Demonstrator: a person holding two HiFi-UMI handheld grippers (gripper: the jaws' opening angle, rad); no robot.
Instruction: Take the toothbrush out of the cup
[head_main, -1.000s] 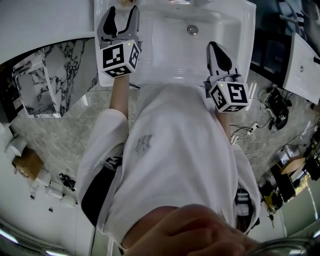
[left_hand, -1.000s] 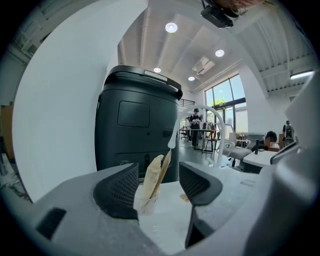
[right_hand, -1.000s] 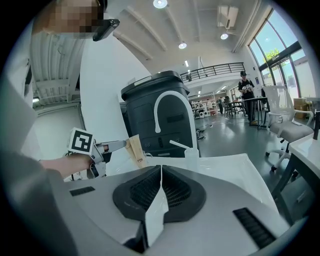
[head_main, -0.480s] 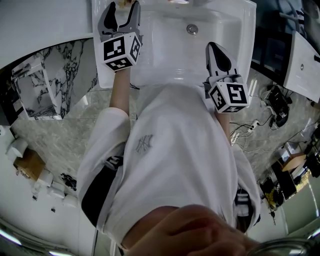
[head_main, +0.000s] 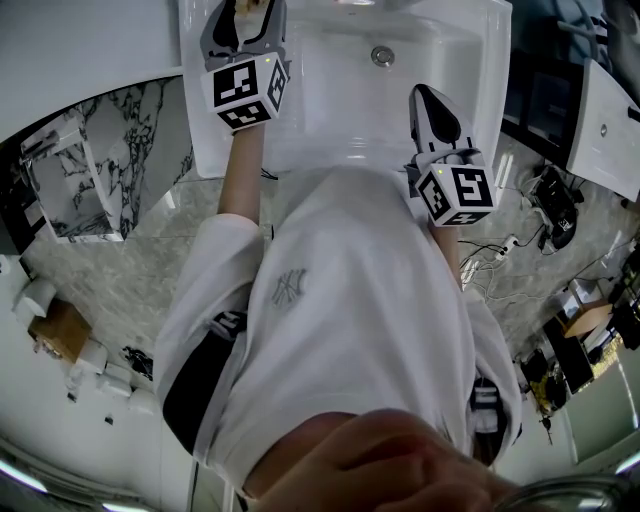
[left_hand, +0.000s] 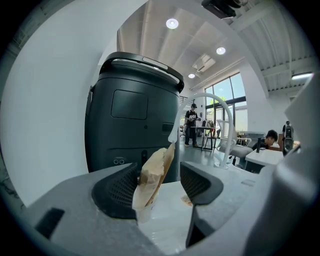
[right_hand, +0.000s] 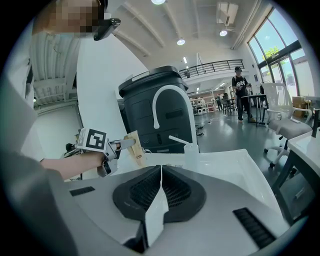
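**Left gripper** (left_hand: 157, 185): grey, two-jawed, with a black-and-white marker cube. It is held out over the back left corner of the basin surround. The jaws stand at their widest and have just been opening. A cup with its contents stands between the ribbed pads. The wrapper's edge overlaps the left pad in the left gripper view, and whether they touch cannot be told.

**Small clear plastic cup** (left_hand: 143, 211): upright on the white surround, low between the left jaws.

**Tan paper-wrapped toothbrush** (left_hand: 152, 174): stands in the cup, leaning to the right in the left gripper view. Its upper end is well above the rim. The brush itself is hidden by the wrapper.

**Right gripper** (right_hand: 160, 187): same make. It is held over the right side of the basin, well apart from the cup. The jaws are pressed together with nothing between them.

**White ceramic washbasin** (head_main: 330, 100): rectangular, directly in front of the person.

**Round metal drain** (head_main: 381, 56): set near the back of the bowl.

**White arched tap** (right_hand: 155, 117): rises behind the bowl.

**Translucent container** (right_hand: 191, 153): has a slanted white piece on top and stands beside the tap. Its kind cannot be told.

**Dark grey bin-shaped unit** (left_hand: 132, 115): has a rounded lid and stands just behind the cup, against the white wall.

**Person's white shirt** (head_main: 350, 330): fills the middle of the head view.

**Bare left forearm** (head_main: 240, 170): reaches up to the left gripper's cube.
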